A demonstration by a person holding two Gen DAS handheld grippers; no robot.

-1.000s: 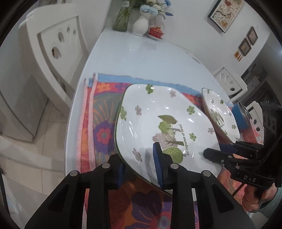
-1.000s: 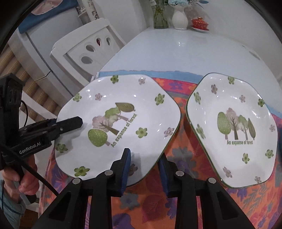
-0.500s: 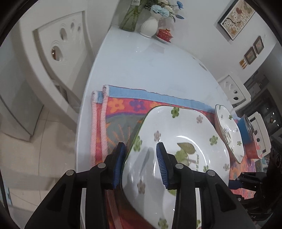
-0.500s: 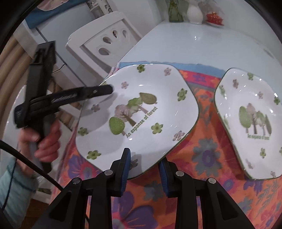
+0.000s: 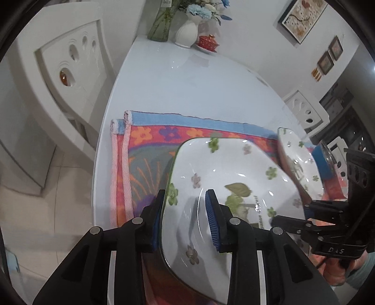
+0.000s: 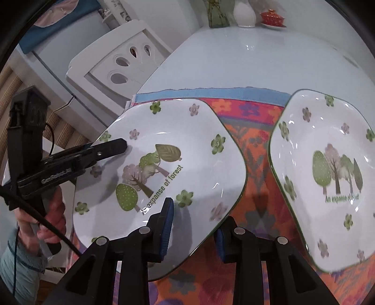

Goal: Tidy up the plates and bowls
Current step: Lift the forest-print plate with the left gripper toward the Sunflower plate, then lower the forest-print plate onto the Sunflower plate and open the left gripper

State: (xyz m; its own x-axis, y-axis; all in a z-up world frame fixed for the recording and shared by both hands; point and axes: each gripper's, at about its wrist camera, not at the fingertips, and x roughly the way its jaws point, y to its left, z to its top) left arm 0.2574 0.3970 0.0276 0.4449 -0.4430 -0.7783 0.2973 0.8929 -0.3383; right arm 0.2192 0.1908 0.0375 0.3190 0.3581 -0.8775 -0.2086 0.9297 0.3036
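Both wrist cameras look steeply down, close over the lifted plate (image 5: 234, 169) (image 6: 168, 150). The left view faces it from its left rim, the right from its near rim; both share the vase (image 5: 187, 32) (image 6: 245, 13) beyond.

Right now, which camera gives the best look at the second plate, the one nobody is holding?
The right wrist view: the free plate faces the lens, with its trees and lettering readable. The left wrist view catches it only edge-on, behind the held plate.

Black tool (image 5: 185, 223) — blue ribbed pads (image 5: 212, 223) — teal sleeve (image 6: 21, 265).
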